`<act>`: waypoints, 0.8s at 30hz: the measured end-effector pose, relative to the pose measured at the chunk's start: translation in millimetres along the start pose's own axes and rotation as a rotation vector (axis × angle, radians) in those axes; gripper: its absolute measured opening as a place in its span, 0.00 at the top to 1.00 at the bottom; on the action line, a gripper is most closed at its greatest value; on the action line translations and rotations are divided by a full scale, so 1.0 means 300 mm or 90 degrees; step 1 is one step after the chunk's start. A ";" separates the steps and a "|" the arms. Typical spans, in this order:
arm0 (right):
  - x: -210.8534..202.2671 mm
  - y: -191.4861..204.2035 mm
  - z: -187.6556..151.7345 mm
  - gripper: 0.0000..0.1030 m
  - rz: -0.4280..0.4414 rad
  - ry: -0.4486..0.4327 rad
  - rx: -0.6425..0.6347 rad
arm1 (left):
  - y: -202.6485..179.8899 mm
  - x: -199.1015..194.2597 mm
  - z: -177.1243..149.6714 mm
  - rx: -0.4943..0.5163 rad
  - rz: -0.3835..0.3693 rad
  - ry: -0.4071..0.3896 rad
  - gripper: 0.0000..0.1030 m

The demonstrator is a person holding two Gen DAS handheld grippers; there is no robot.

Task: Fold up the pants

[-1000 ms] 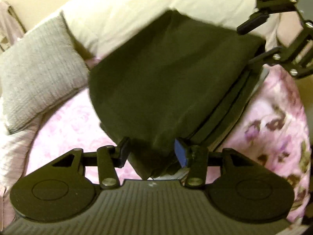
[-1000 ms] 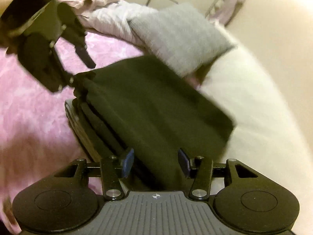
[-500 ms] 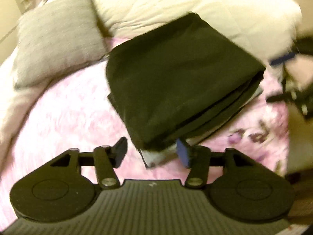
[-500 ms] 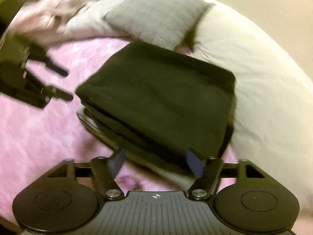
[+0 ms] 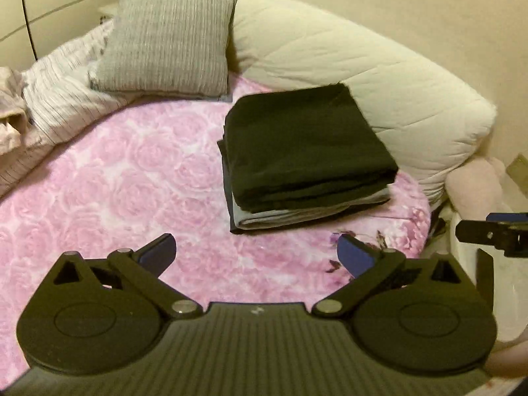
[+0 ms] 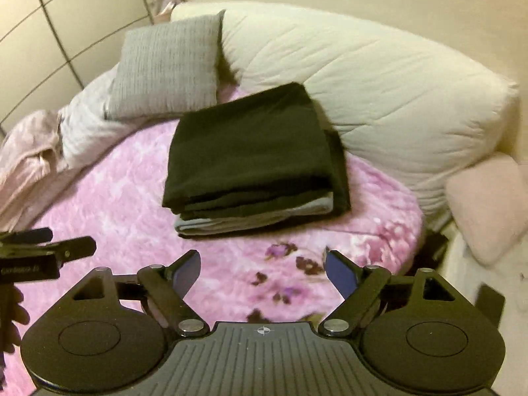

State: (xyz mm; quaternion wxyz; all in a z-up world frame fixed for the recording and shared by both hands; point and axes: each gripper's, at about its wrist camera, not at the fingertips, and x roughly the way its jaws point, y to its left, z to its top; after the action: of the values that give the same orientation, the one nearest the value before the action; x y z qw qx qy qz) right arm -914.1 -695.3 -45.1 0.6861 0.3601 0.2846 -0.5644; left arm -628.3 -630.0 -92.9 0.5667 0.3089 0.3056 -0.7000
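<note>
Both grippers have pulled up and back from the folded black pants (image 5: 307, 145), which filled each view a moment ago and now sit farther off. Back then the cloth was between the blue pads of each gripper. Now nothing is between them.

The left gripper (image 5: 256, 253) has just been opening, and its jaws stand very wide over the pink flowery bed cover (image 5: 132, 181). The right gripper (image 6: 263, 270) has just been opening too, and its jaws are wide with only the bed cover showing between them. Neither one touches the pants.

The pants lie in a neat square on top of a small stack of folded clothes (image 5: 297, 213). A light grey-blue layer peeks out at the bottom of the stack. The stack rests on the bed cover, right beside the big cream quilted pillow (image 5: 379, 76), and its far corner touches the pillow.

A grey striped cushion (image 5: 168, 46) leans at the head of the bed, near the stack but apart from it. A white striped blanket (image 5: 62, 99) is bunched up to the left of the cushion. A small pale pink pillow (image 6: 488, 204) sits at the far right edge of the bed.

In the left view, the right gripper's black tip pokes in at the right edge. In the right view, the left gripper pokes in at the left edge, with a bit of the person's hand (image 6: 13, 316) under it.
</note>
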 end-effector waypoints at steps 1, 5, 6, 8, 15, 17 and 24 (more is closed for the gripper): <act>-0.031 0.015 -0.010 0.22 -0.006 -0.006 0.003 | 0.000 -0.028 -0.005 0.002 0.000 -0.001 0.01; -0.131 0.070 -0.051 0.22 -0.022 -0.026 0.002 | -0.004 -0.116 -0.025 0.000 0.009 -0.006 0.01; -0.152 0.080 -0.063 0.22 -0.020 -0.028 0.001 | -0.008 -0.134 -0.028 -0.001 0.012 -0.006 0.01; -0.168 0.093 -0.080 0.22 -0.018 -0.028 -0.002 | -0.019 -0.170 -0.032 0.002 0.020 -0.010 0.01; -0.223 0.113 -0.076 0.22 -0.006 -0.036 -0.024 | -0.078 -0.236 -0.028 -0.015 0.029 -0.015 0.01; -0.231 0.108 -0.066 0.22 -0.003 -0.038 -0.037 | -0.100 -0.243 -0.023 -0.025 0.027 -0.016 0.01; -0.240 0.051 -0.036 0.22 0.011 -0.035 -0.071 | -0.189 -0.245 -0.017 -0.053 0.029 -0.015 0.01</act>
State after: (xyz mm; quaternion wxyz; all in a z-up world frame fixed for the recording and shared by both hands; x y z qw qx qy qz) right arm -913.5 -643.8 8.7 0.7174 0.3084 0.2934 -0.5516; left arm -671.3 -571.7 -34.4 0.5985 0.2839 0.3207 -0.6770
